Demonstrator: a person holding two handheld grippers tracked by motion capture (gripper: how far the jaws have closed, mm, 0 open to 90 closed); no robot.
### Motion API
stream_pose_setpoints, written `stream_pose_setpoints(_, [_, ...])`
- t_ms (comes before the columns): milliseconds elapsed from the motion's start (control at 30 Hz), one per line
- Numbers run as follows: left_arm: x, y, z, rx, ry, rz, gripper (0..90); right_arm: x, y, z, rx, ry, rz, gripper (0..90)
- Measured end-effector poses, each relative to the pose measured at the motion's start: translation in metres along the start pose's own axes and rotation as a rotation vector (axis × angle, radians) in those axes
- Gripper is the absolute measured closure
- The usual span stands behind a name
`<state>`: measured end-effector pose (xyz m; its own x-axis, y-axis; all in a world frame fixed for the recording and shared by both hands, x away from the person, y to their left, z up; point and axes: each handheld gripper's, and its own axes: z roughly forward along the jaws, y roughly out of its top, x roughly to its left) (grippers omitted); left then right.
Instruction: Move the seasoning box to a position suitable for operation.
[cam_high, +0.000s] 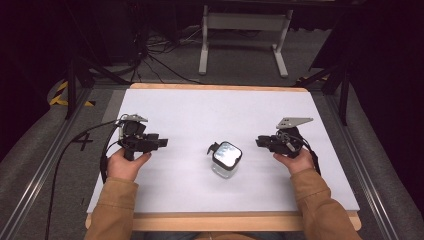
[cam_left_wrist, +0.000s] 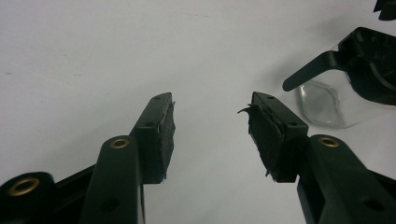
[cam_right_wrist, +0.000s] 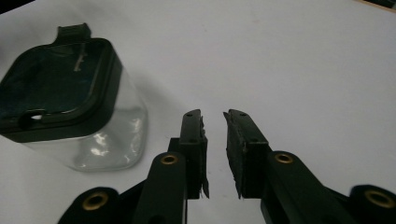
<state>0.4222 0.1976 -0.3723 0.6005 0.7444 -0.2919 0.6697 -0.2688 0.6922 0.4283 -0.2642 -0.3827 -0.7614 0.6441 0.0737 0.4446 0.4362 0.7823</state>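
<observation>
While upright, the jar (cam_high: 226, 160) aims its lid tab (cam_high: 213, 148) toward the left gripper (cam_high: 161, 143).

Clear glossy jar (cam_high: 225, 161) with black plastic lid (cam_right_wrist: 51, 79) on matt white table (cam_high: 200, 115).

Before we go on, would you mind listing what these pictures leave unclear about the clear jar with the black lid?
- Clear square jar with black clip lid: in the high view, glare on the lid hides whether anything is inside.
- Same jar in the left gripper view: cut off by the right edge.
- Lid clasp in the right gripper view: too dark to tell whether it is latched.
</observation>
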Motion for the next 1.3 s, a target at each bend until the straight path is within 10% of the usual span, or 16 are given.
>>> stream_pose_setpoints(500, [-0.014,0.004,0.007,0.038,-0.019,0.033,49.0,0.030,0.005,0.038,0.072,0.076,-0.091,81.9])
stream_pose_setpoints(1300, [-0.020,0.006,0.016,0.067,-0.030,0.059,48.9,0.035,0.001,0.041,0.103,0.138,-0.124,89.6])
